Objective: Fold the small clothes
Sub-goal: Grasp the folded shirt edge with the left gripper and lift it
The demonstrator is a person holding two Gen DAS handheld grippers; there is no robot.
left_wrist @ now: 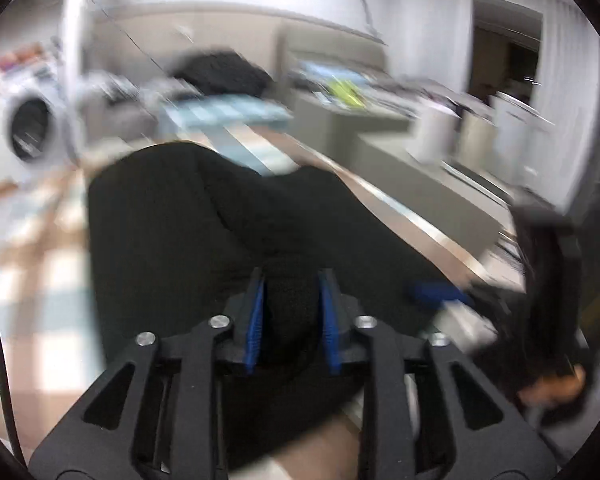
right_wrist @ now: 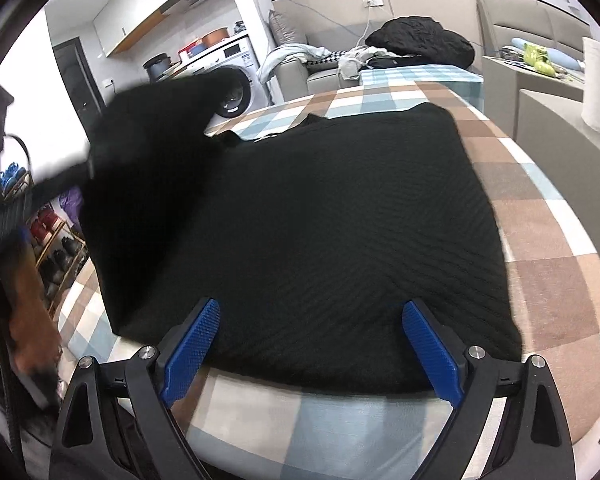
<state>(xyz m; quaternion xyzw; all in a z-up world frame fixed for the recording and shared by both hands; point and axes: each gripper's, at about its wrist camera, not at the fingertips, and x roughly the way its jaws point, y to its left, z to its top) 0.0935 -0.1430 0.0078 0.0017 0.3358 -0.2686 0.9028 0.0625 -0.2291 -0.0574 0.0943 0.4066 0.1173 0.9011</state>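
A black knitted garment point(right_wrist: 340, 224) lies spread on the checked table cover point(right_wrist: 548, 216). Its left part point(right_wrist: 148, 136) is lifted off the table and blurred. My left gripper point(left_wrist: 290, 292) is shut on a bunched fold of this black garment point(left_wrist: 188, 220) and holds it up; the left wrist view is motion-blurred. My right gripper point(right_wrist: 312, 320) is open, its blue pads point(right_wrist: 432, 352) spread wide just above the garment's near edge, holding nothing. The right gripper also shows blurred in the left wrist view point(left_wrist: 440, 294).
A washing machine point(right_wrist: 232, 76) stands at the back left, a sofa point(right_wrist: 324, 68) with a black bundle point(right_wrist: 420, 40) behind the table. A shoe rack point(right_wrist: 52, 240) is at the left. Grey cabinets point(right_wrist: 540, 96) stand at the right.
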